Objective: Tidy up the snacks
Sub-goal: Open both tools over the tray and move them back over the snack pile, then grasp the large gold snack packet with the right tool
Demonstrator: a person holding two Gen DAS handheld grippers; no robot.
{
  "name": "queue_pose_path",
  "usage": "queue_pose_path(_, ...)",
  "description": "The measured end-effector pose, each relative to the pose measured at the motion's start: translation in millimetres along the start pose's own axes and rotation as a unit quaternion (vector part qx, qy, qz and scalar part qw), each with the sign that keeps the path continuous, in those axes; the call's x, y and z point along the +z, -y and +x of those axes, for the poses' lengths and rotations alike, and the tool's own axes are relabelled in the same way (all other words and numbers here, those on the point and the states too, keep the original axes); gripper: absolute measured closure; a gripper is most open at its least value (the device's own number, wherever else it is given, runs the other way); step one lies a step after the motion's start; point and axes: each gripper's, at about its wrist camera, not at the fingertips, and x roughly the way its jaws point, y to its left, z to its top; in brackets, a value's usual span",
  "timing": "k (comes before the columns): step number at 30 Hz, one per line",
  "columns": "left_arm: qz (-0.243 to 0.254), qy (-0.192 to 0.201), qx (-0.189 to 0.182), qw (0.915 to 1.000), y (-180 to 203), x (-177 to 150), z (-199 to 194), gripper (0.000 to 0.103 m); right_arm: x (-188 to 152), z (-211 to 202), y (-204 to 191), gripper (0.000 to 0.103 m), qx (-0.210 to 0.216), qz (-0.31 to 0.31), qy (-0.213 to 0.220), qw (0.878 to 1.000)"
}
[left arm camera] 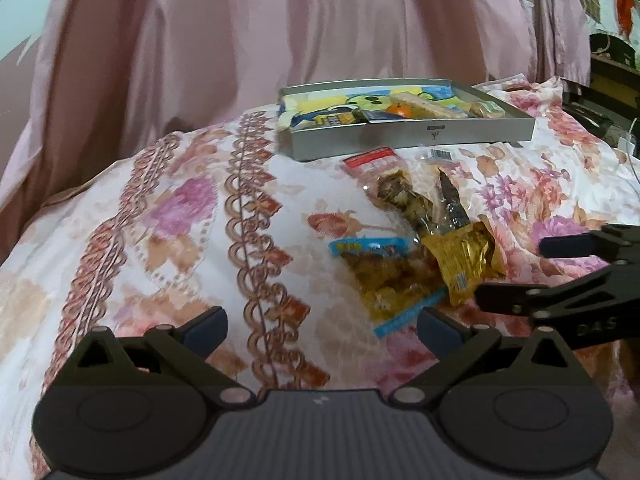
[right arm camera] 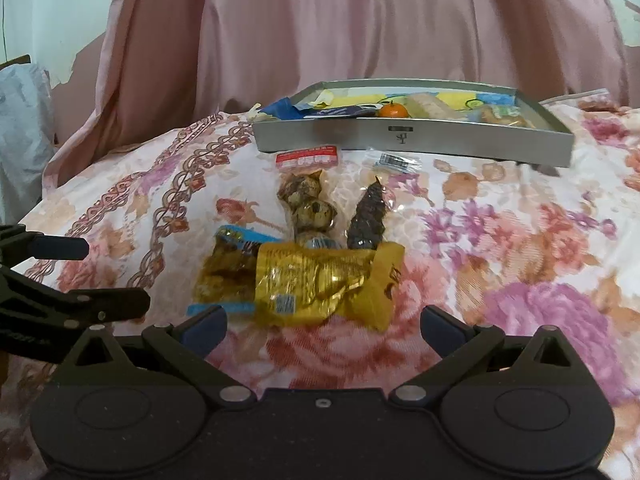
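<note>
Lying on a floral cloth [right arm camera: 520,216], four snack packs form a loose pile in front of a grey tray [right arm camera: 400,138].

Snack positions:
- Gold pack [right arm camera: 320,286]: nearest the right gripper, crumpled, overlapping the blue-edged pack and the near ends of the two clear packs.
- Blue-edged pack [right arm camera: 228,268]: to the left of the gold pack, partly under it, with yellowish pieces inside.
- Red-topped pack [right arm camera: 308,196]: clear, holding brown round pieces; its red header lies just beside the tray wall.
- Dark-strip pack [right arm camera: 368,216]: clear, to the right of the red-topped pack.

Tray contents: an orange [right arm camera: 393,111], several wrapped items and a printed liner. Details of the wrapped items are too blurred to tell.

Gripper state:
- Right gripper [right arm camera: 322,326]: fingers spread wide apart, holding nothing, low over the cloth with the gold pack just ahead of the fingertips.
- Left gripper [left arm camera: 322,326]: fingers likewise wide apart and empty, placed to the left of the pile, near the blue-edged pack's corner.

Pink fabric [right arm camera: 360,28] hangs behind the tray.
</note>
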Motion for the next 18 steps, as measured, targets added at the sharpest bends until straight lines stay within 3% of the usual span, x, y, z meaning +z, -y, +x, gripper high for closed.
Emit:
queue_pose_path(12, 0.008, -0.007, 0.007, 0.9999, -1.0, 12.9, 31.4, 0.0, 16.1, 68.0, 13.5, 0.001, 0.023, 0.016, -0.023, 0.999)
queue_pose_path(18, 0.015, -0.013, 0.001, 0.9998, 3.8, 14.7, 41.9, 0.0, 13.8, 68.3, 20.9, 0.001, 0.046, 0.022, -0.014, 0.999)
